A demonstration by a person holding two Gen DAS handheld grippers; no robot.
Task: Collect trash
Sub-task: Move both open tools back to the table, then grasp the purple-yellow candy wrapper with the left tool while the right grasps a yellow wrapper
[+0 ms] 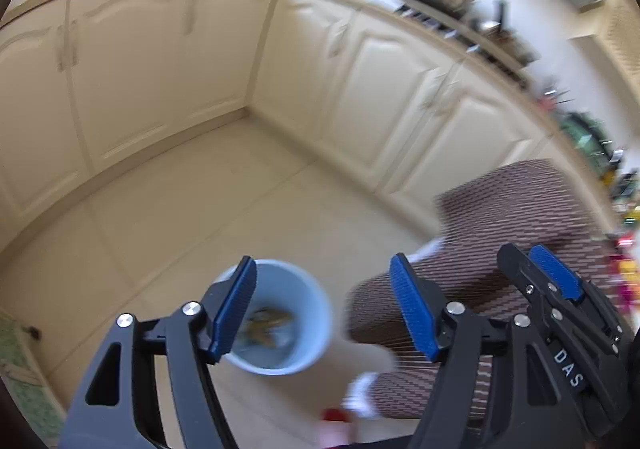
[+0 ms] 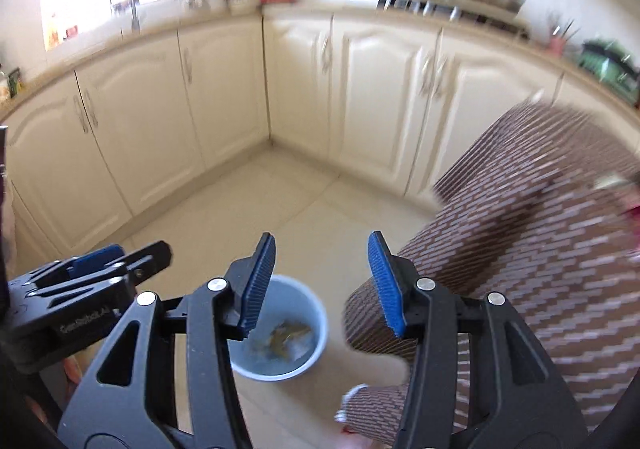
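Observation:
A pale blue bin (image 1: 304, 313) stands on the tiled floor, with brownish scraps of trash (image 1: 266, 323) at its bottom. It also shows in the right wrist view (image 2: 308, 329), with the trash (image 2: 286, 339) inside. My left gripper (image 1: 324, 309) is open and empty, high above the bin. My right gripper (image 2: 322, 283) is open and empty, also above the bin. The right gripper shows at the right of the left wrist view (image 1: 540, 277); the left gripper shows at the left of the right wrist view (image 2: 104, 269).
The person's legs in brown patterned trousers (image 2: 520, 249) stand right of the bin. Cream corner cabinets (image 2: 224, 89) line the back, under a cluttered counter (image 2: 440, 5) with pots. A green mat (image 1: 16, 369) lies at the far left.

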